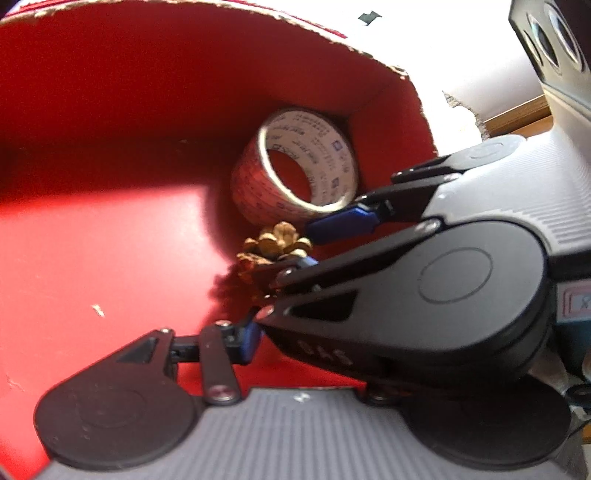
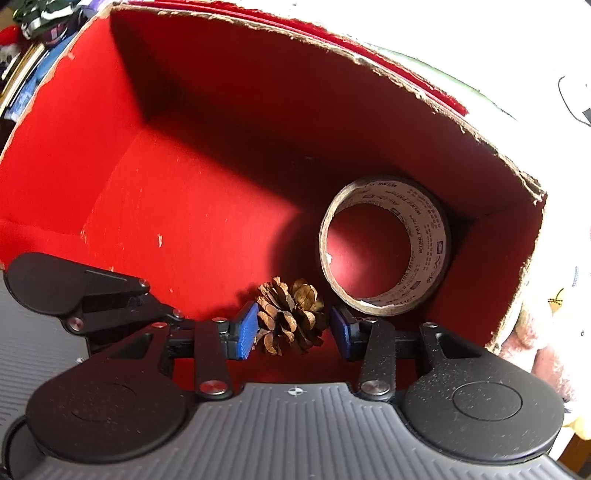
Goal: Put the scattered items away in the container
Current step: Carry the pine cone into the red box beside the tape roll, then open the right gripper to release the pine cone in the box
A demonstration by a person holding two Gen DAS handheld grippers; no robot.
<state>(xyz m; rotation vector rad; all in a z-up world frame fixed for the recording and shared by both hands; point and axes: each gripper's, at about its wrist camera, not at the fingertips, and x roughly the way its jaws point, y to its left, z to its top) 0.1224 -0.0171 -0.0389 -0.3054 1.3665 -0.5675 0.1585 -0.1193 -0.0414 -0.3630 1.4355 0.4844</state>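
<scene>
A red cardboard box (image 2: pixel 221 92) with a torn rim fills both views. A roll of printed tape (image 2: pixel 428 236) stands on edge in its far right corner, also visible in the left wrist view as the tape roll (image 1: pixel 325 155). My right gripper (image 2: pixel 293 332) reaches inside the box with its blue pads (image 2: pixel 245 332) against both sides of a brown pine cone (image 2: pixel 291 317). From the left wrist, the right gripper (image 1: pixel 308 247) holds the pine cone (image 1: pixel 277 242) just above the box floor (image 1: pixel 92 240). My left gripper (image 1: pixel 301 332) sits beside it, one blue pad (image 1: pixel 251 339) showing, the other hidden.
Beyond the box's left wall lies dark clutter (image 2: pixel 37 22). A pink cloth (image 2: pixel 535 350) sits outside the right wall. A bright white surface (image 1: pixel 461 55) and a wooden edge (image 1: pixel 517 118) lie past the far rim. The left half of the box floor is bare.
</scene>
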